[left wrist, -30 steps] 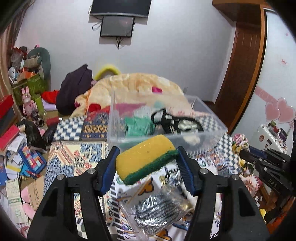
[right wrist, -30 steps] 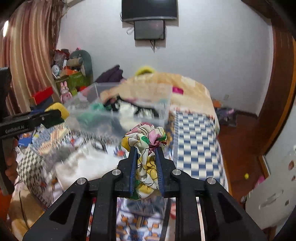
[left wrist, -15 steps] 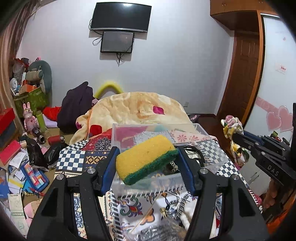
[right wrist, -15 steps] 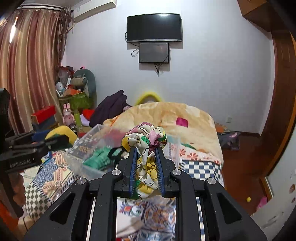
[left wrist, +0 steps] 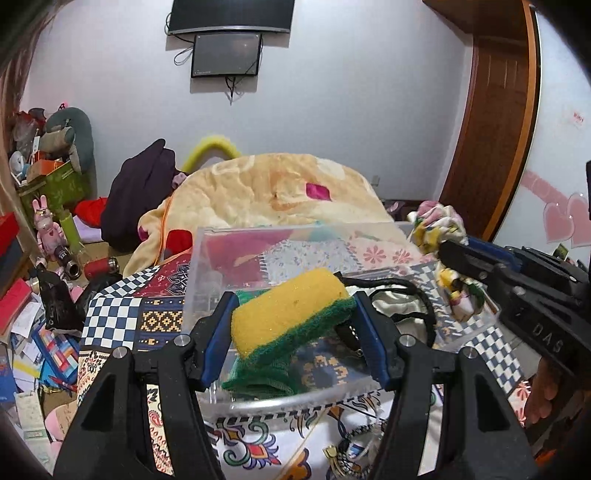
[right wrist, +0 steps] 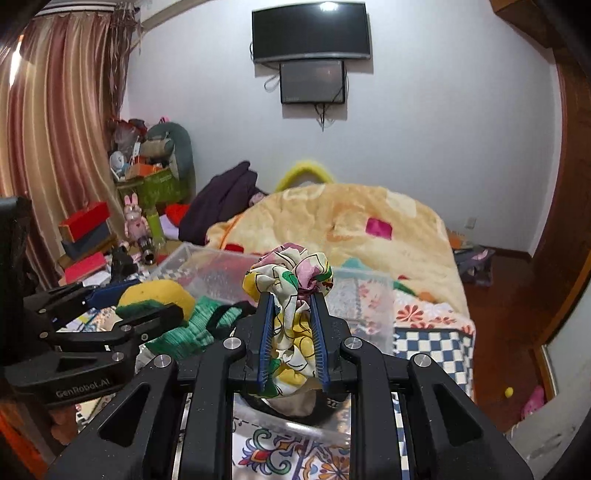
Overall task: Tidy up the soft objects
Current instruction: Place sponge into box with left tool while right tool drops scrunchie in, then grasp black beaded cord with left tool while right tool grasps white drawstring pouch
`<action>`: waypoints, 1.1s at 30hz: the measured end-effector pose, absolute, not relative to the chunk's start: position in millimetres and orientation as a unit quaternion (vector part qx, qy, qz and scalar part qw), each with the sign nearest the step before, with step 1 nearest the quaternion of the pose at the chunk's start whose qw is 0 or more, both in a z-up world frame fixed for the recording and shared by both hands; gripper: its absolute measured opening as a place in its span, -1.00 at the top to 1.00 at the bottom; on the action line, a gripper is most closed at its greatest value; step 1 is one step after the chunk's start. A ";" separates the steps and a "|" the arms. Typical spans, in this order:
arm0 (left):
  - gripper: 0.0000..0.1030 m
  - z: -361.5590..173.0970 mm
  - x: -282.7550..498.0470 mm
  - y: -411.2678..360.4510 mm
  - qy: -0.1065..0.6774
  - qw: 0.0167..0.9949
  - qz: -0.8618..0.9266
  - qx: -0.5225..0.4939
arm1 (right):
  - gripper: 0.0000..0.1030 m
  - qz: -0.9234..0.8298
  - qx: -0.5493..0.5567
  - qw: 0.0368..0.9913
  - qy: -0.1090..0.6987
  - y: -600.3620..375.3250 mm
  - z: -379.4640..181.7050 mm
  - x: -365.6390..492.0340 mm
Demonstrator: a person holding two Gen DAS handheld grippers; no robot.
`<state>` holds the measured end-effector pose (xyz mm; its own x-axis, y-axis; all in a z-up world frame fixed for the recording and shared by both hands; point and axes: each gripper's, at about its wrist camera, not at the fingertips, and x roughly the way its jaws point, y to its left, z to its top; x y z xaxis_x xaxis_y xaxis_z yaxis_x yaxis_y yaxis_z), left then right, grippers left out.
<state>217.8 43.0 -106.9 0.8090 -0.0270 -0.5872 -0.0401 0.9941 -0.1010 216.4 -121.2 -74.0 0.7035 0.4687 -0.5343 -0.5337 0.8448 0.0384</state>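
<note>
Both tongs loaded and held over the clear plastic bin. Left gripper, centre of its frame, was about half spread, pads pressed on the two ends of a yellow-and-green sponge. Right gripper nearly closed, jaws pinching a floral fabric scrunchie that bulged above the pads; in the left view it showed at the right edge, over the bin's right side.

Step in hand, by my reading: delivery, both items poised above the bin. Next move would call for lowering each load past the rim, then spreading the jaws; the sponge should spring back and drop cleanly, the scrunchie might cling to the ribbed pads.

Bin already held a green knitted piece and a black strap.

Surface: a bed with patterned patchwork cover, checkered in part; peach blanket heaped behind the bin. Room: white wall, dark screens upper centre, striped curtain at left, cluttered shelf items lower left, wooden door frame at right.
</note>
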 end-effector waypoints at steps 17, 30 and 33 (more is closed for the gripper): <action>-0.50 -122.1 229.2 41.2 0.342 0.938 0.000 -0.057 | 0.00 0.259 -0.068 0.906 0.327 -118.3 -93.0 230.2; -0.87 -80.1 164.7 47.0 0.284 0.957 -0.008 -0.049 | -0.58 0.280 -0.053 0.925 0.251 -147.0 -48.4 184.7; -0.91 -77.6 149.4 45.2 0.281 0.959 -0.013 -0.043 | -0.59 0.289 -0.054 0.925 0.243 -150.1 -47.2 170.5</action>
